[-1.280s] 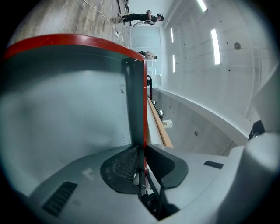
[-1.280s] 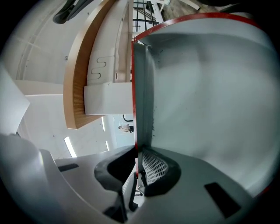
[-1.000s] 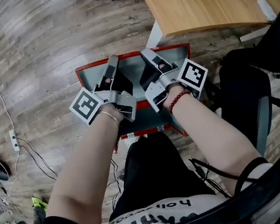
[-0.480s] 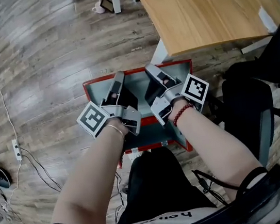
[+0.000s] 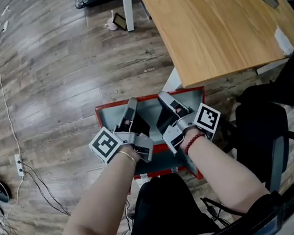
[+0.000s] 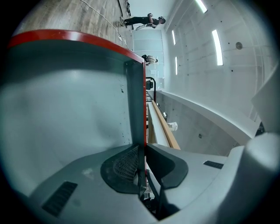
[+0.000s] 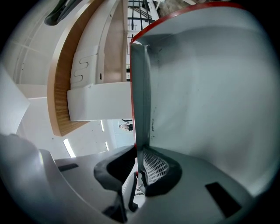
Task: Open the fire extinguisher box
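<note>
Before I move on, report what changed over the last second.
Nothing in the scene visibly moved. Only the head view shifted, so it now shows more of the wooden table. The left claw and right claw stay clamped on opposite side edges of the red box.

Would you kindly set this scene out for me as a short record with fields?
Object: red metal fire extinguisher box with a grey inside
Resting on: wood-plank floor
Left gripper: shut on the box's red-edged grey rim
Right gripper: shut on that rim too
Both grippers: reach side by side to the box's far edge
Nearby: light wooden tabletop; black chair
Contents: no extinguisher visible
</note>
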{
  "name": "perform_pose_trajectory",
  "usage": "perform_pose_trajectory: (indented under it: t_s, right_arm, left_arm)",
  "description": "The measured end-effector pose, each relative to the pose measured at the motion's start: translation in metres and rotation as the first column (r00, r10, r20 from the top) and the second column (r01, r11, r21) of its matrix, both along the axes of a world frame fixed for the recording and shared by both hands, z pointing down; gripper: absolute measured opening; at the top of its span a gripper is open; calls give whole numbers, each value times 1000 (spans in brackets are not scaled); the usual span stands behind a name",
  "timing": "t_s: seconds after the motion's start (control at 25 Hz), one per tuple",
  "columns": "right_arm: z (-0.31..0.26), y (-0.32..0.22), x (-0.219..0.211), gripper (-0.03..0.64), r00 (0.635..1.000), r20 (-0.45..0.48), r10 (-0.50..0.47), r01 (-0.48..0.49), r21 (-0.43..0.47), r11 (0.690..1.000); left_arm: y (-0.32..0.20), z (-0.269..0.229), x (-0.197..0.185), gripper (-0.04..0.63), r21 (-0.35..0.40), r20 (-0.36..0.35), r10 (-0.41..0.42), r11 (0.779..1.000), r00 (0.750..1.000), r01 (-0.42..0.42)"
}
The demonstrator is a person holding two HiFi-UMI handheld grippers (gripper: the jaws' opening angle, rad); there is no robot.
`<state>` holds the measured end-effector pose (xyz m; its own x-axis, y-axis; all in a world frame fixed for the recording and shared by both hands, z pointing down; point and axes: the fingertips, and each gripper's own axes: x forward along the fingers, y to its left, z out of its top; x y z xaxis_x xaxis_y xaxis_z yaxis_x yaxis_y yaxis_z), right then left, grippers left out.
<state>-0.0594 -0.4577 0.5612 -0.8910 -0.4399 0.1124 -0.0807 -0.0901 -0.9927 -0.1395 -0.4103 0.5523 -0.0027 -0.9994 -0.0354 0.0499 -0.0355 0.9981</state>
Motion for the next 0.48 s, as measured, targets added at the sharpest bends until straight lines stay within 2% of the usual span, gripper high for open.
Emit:
perform_pose_trajectory:
  t_s: [0.48]
  right_arm:
    - [-2, -10, 1, 54, 1000, -20, -17, 17, -13, 1000]
  left_arm:
    - [-9, -1, -3, 49, -32, 22, -13, 999, 1000, 13]
